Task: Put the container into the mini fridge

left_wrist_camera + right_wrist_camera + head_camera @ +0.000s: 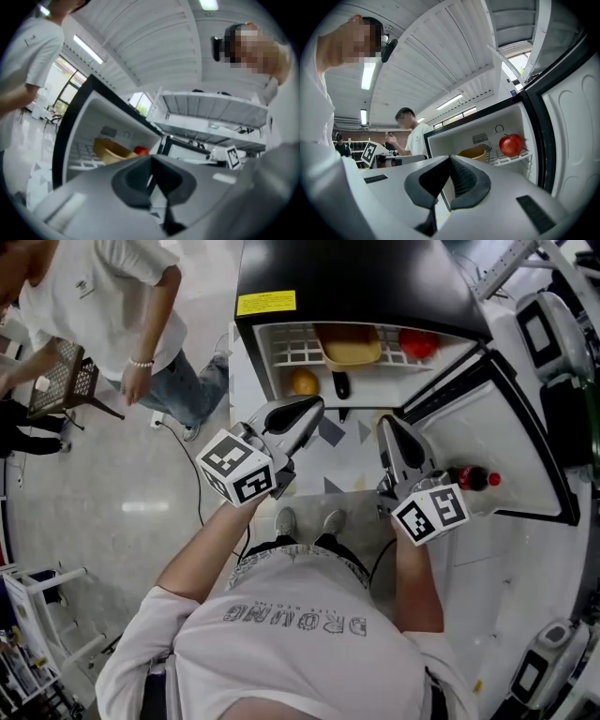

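The left tongs (151, 161) are seen closed, the jaws pressed together with nothing between them. Beyond them the mini fridge (70, 123) is shown open. A yellow container (110, 153) is seen on its wire shelf (80, 151), with a red apple (141, 151) just beside it. A person (33, 51) in a white shirt is seen at the left edge.

In the mini fridge (356, 277), the container (352, 351) sits on the wire shelf (291, 345), an apple (417, 341) at its right and an orange (303, 382) below it. A bottle (472, 477) lies in the open door (511, 432).
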Demonstrator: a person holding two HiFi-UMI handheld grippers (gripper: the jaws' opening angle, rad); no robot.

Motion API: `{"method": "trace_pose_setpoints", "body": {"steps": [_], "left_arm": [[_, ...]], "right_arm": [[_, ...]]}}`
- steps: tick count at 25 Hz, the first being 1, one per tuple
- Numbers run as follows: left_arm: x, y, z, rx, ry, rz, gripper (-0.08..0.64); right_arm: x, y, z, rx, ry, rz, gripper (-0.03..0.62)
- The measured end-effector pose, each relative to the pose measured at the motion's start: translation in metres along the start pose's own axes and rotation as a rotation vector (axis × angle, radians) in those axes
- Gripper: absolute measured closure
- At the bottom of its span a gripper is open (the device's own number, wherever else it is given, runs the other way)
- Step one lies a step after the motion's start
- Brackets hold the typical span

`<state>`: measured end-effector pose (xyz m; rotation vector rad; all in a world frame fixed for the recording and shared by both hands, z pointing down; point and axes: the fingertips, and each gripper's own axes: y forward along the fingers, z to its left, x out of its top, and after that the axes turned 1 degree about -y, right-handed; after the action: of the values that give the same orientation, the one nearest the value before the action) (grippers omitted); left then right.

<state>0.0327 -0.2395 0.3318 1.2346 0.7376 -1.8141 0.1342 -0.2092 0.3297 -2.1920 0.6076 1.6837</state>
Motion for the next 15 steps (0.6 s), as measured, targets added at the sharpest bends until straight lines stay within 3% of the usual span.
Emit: {"method": "trace_pose_setpoints", "body": {"steps": [15], "left_arm": [[0.0032,-0.0011,-0.0061,0.009,0.059,-0.009,0.554]], "right_arm": [[0.0038,-0.0001,0.0027,0.021,-0.022,-0.002,0.592]]}}
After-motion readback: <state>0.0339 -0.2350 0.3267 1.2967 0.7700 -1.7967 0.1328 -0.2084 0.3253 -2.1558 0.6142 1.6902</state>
